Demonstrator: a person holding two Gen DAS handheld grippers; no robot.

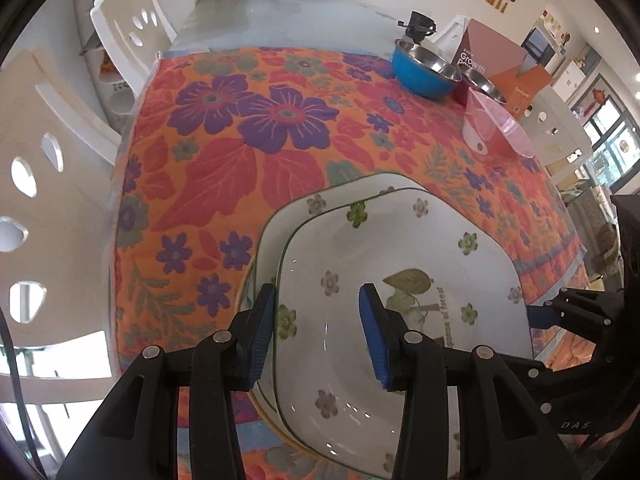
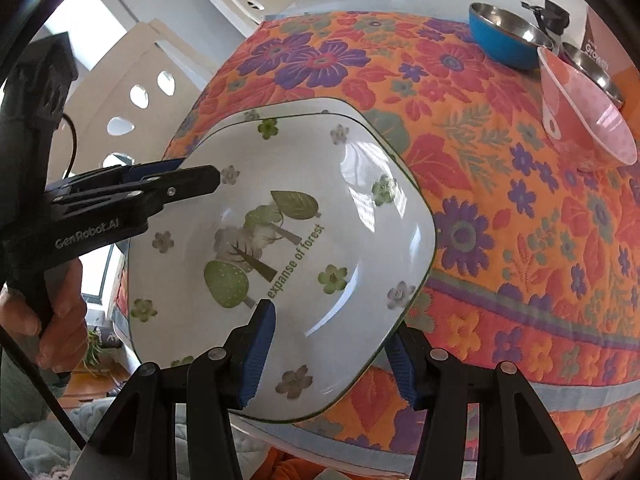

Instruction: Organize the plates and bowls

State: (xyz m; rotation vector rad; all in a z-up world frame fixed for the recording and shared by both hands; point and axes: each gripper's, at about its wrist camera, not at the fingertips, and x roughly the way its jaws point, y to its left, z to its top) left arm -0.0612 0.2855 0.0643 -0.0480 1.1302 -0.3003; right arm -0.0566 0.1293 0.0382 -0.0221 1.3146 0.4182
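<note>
Straddling the top plate [image 2: 288, 240] rim, both claws sit open: left claw [image 1: 316, 336], right claw [image 2: 328, 356], ungripped.

Two close views, shared plate [image 1: 400, 240]

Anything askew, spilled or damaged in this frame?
One oddity: the pink bowl lies tipped on its side on the floral tablecloth, next to the upright blue bowl. The white plates are stacked slightly offset, with both hand-held grippers straddling the top plate's rim. No spill or breakage shows.
</note>
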